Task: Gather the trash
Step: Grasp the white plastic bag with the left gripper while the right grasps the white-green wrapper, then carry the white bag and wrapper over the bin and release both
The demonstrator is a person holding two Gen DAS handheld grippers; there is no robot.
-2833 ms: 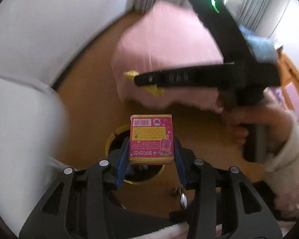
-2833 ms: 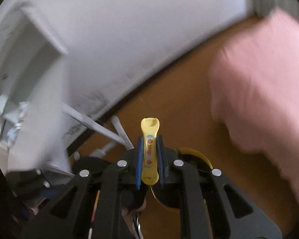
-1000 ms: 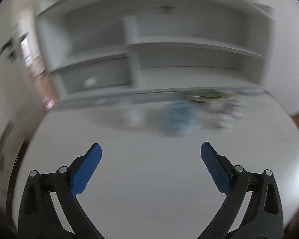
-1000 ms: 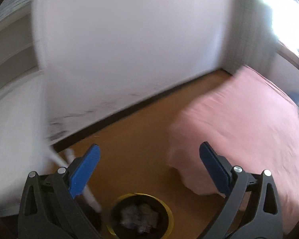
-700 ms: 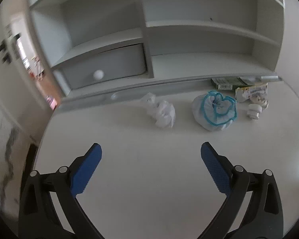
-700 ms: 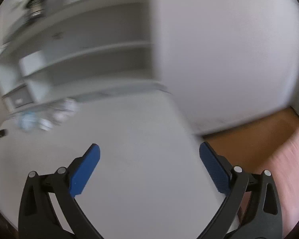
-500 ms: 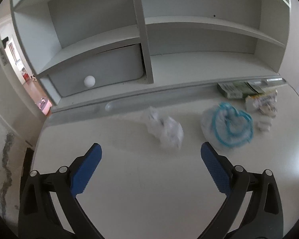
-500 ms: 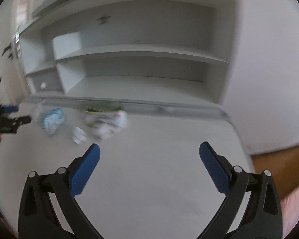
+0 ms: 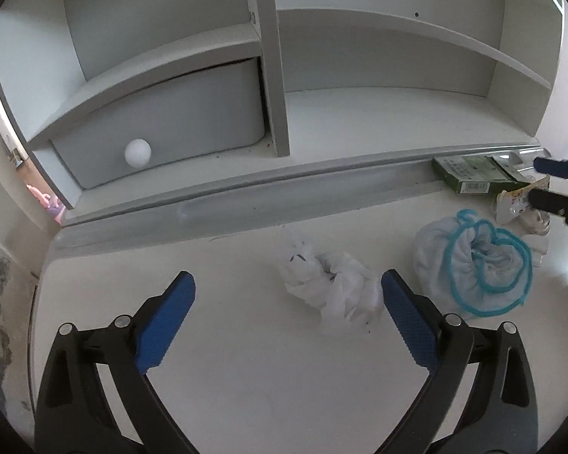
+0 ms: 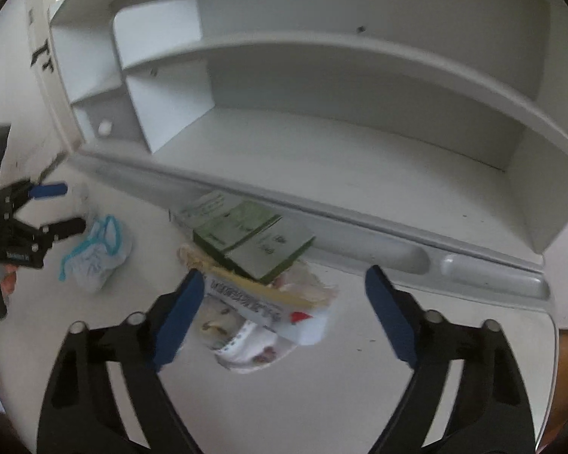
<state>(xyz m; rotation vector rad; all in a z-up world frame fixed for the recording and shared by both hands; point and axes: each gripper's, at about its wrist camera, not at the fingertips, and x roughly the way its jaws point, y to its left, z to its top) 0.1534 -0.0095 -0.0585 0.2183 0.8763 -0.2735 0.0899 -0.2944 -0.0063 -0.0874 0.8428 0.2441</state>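
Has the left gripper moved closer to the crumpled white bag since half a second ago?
Yes. The left gripper came forward toward the crumpled white bag.

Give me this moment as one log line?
left gripper: jaws closing, tissue between, untouched | right gripper: jaws closing around wrapper

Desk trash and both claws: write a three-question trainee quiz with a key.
1. True or false: the crumpled white bag lies between the open fingers of the left claw.
2. Multiple choice: the green box sits A) on a shelf, B) on the desk against the ledge, C) in a drawer.
3. Which piece of trash has a blue drawstring edge?

Key: 1 true, and the closing pads are not yet pressing on it. 2 B. 3 The bundled bag right of the white one. The right claw is closing over a printed wrapper.
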